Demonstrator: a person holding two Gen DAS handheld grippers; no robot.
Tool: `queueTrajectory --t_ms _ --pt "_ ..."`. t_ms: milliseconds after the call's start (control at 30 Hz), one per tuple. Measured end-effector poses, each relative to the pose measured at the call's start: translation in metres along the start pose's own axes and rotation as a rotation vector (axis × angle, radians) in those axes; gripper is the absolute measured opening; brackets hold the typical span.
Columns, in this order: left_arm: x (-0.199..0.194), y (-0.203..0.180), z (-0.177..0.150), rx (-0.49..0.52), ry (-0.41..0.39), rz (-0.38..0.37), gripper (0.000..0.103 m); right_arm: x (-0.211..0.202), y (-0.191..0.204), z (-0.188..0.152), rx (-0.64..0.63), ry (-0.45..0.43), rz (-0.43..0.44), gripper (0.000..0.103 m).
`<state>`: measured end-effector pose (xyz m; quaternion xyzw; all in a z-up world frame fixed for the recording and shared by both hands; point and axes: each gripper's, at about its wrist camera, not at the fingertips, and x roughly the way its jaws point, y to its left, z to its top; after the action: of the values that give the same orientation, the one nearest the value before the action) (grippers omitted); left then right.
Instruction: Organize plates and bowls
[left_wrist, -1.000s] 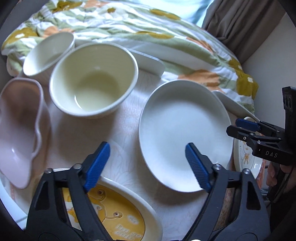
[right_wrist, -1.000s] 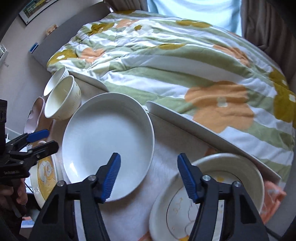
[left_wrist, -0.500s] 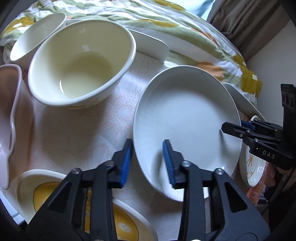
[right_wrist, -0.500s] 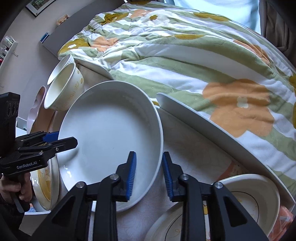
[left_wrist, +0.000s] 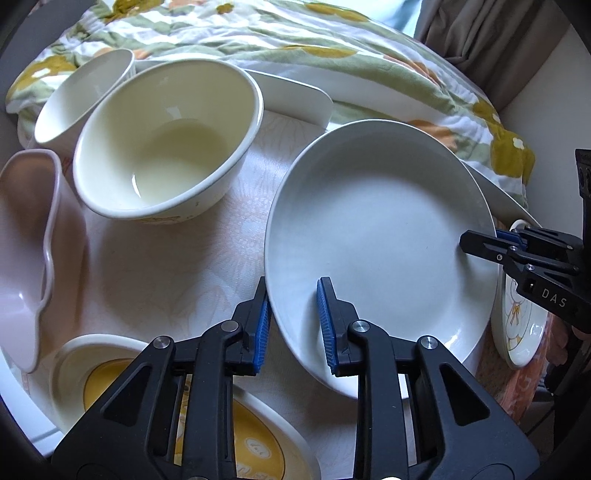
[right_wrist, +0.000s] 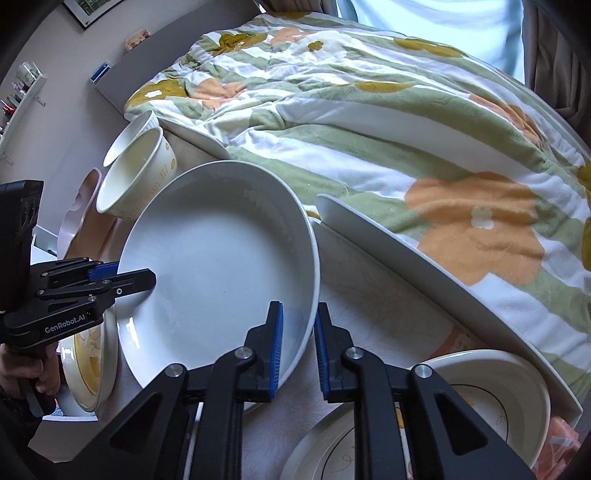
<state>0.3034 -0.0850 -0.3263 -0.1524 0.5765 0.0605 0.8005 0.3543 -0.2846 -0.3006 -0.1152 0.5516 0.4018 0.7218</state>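
Observation:
A large white deep plate (left_wrist: 380, 236) is held by both grippers and looks raised off the tray. My left gripper (left_wrist: 293, 321) is shut on its near rim. My right gripper (right_wrist: 297, 349) is shut on the opposite rim of the same plate (right_wrist: 221, 258); it also shows in the left wrist view (left_wrist: 491, 242). A cream bowl (left_wrist: 162, 147) and a smaller white bowl (left_wrist: 81, 96) stand at the back left. A yellow-centred plate (left_wrist: 122, 391) lies under my left gripper.
A pink wavy dish (left_wrist: 26, 236) sits at the left. Two patterned plates (right_wrist: 480, 398) lie under my right gripper. Everything rests on a white tray (right_wrist: 406, 258) on a bed with a flowered quilt (right_wrist: 369, 110). A curtain (left_wrist: 480, 44) hangs at the back right.
Both grippers went from wide open to shut on opposite rims of the white plate. The plate has since risen and tilted a little.

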Motion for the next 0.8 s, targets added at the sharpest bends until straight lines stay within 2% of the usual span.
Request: queueTrajectory --t_ms 200,433,800 --pt "-0.019 -0.003 -0.002 0.031 -0.017 -0.003 0.022 -0.014 0.007 -0.001 0.008 -0.021 -0.021 0.015" --pt "-0.057 0.002 -0.012 0.075 -0.050 -0.032 0.022 -0.045 0.033 -0.008 0.027 -0.054 -0.058 0.015" --pt "-0.109 0.047 -0.041 0.256 -0.068 -0.164 0.022 -0.083 0.106 -0.063 0.224 -0.140 -0.123 0.015"
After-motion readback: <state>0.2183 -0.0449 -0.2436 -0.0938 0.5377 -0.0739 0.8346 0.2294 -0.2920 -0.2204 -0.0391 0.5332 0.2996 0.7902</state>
